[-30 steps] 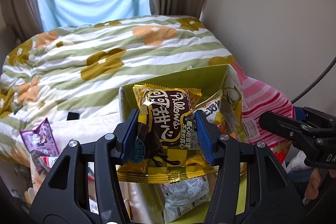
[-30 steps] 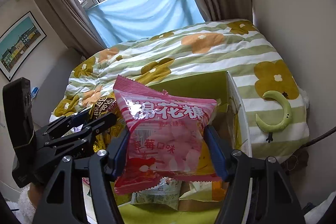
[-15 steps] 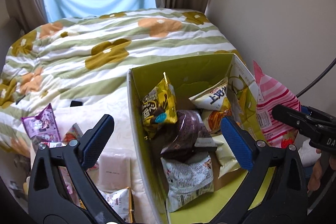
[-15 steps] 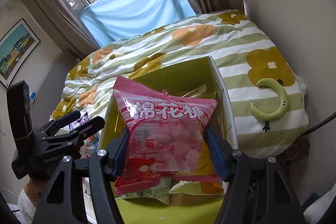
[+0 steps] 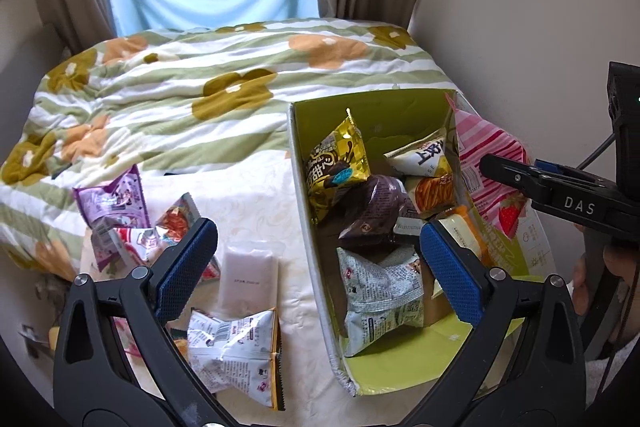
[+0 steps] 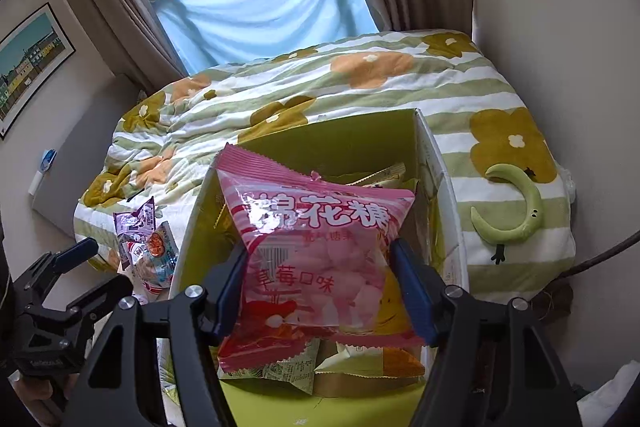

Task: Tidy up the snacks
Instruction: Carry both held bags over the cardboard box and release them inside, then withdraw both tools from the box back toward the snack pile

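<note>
Your workspace is a bed under a quilted cotton cover striped green and white with ochre and orange flowers (image 5: 224, 75), filling everything from nine to two o'clock in the left wrist view; a pale cream cloth (image 5: 256, 211) lies over its near part, giving the loose packets a flat place to rest. On it, at three o'clock of the middle, stands the open yellow-green cardboard box (image 5: 316, 247), clearly your collecting bin; a gold foil chocolate-snack bag (image 5: 336, 167) leans against its left wall, a dark purple packet (image 5: 376, 211) sits just right of it, a white cheese-stick bag (image 5: 432, 163) at one o'clock of that, and a grey-white printed packet (image 5: 380, 299) lies nearest you.

Your right hand-held gripper (image 6: 324, 291) carries the pink foil marshmallow bag with strawberry print (image 6: 320, 259) across its width, hovering over the box mouth; its jaws are opening with the bag between the pads, which I judge to be the start of a drop into the box.

Your left hand-held gripper (image 5: 316, 267) is spread wide and holds nothing; it straddles the box's left wall, one pad over the cloth, the other over the box.

Outside the box, at eight to nine o'clock, wait a white crinkled packet with orange edge (image 5: 236, 351), a flat translucent white pouch (image 5: 250, 279), a purple cartoon-printed bag (image 5: 114, 199) and a small heap of red-and-white packets (image 5: 168, 227); I would guess one of these is your left hand's next pick. A green crescent-shaped plush toy (image 6: 516, 207) lies on the quilt at three o'clock in the right wrist view, well apart from the snacks.
</note>
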A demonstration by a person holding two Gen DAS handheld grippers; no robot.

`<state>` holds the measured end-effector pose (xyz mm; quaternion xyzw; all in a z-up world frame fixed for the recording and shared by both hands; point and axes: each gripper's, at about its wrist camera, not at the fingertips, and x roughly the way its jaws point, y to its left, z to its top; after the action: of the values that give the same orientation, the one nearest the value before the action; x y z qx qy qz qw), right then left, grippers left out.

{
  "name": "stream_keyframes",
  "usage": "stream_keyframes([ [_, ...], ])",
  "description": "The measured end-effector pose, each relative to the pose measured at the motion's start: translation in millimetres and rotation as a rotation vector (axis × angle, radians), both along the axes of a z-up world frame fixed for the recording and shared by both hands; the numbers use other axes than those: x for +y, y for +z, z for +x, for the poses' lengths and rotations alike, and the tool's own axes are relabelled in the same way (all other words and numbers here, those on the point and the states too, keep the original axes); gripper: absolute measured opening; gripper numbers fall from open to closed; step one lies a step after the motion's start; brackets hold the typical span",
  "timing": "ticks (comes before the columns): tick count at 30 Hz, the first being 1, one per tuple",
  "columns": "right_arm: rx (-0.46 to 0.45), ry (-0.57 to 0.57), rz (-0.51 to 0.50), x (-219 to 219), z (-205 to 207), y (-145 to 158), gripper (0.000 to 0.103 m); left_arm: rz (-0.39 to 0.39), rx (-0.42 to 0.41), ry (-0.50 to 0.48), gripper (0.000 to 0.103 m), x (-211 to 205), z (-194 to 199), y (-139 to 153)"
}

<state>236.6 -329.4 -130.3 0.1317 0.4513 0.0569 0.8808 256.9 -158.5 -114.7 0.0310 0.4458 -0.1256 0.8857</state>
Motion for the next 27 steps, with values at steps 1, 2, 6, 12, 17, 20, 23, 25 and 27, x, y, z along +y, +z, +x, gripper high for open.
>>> stream_keyframes([
  [1, -0.003, 0.002, 0.004, 1.4, 0.9, -3.2, 0.068, 0.0, 0.001, 0.005, 0.101, 2.5, -2.4, -0.4],
  [2, -0.006, -0.004, 0.006, 1.9, 0.7, -5.6, 0.078, 0.0, 0.003, 0.011, 0.101, 5.1, -5.4, -1.1],
  [6, -0.084, -0.006, 0.026, 4.4, -16.3, -0.5, 0.102, -0.016, 0.018, 0.032, 0.101, 14.3, -17.8, -6.2],
  [12, -0.117, 0.021, -0.023, 6.7, -39.4, 4.7, 0.102, -0.017, 0.017, 0.033, 0.101, 16.1, -31.8, -7.8],
  [17, -0.151, 0.004, -0.038, 2.7, -48.5, 20.5, 0.102, -0.017, -0.024, 0.03, 0.101, 14.9, -42.3, 6.2],
  [20, -0.171, 0.001, -0.05, 1.7, -56.0, 30.5, 0.102, -0.008, -0.047, 0.033, 0.101, 17.7, -50.5, 15.0],
  [23, -0.18, 0.005, -0.062, 3.4, -64.1, 41.6, 0.102, 0.001, -0.063, 0.043, 0.101, 25.1, -59.3, 23.5],
  [25, -0.191, 0.012, -0.078, 8.0, -72.1, 49.8, 0.102, -0.001, -0.069, 0.05, 0.101, 33.6, -65.2, 27.6],
  [27, -0.2, 0.03, -0.097, 16.6, -79.5, 58.8, 0.103, -0.008, -0.07, 0.05, 0.101, 44.8, -70.2, 30.9],
])
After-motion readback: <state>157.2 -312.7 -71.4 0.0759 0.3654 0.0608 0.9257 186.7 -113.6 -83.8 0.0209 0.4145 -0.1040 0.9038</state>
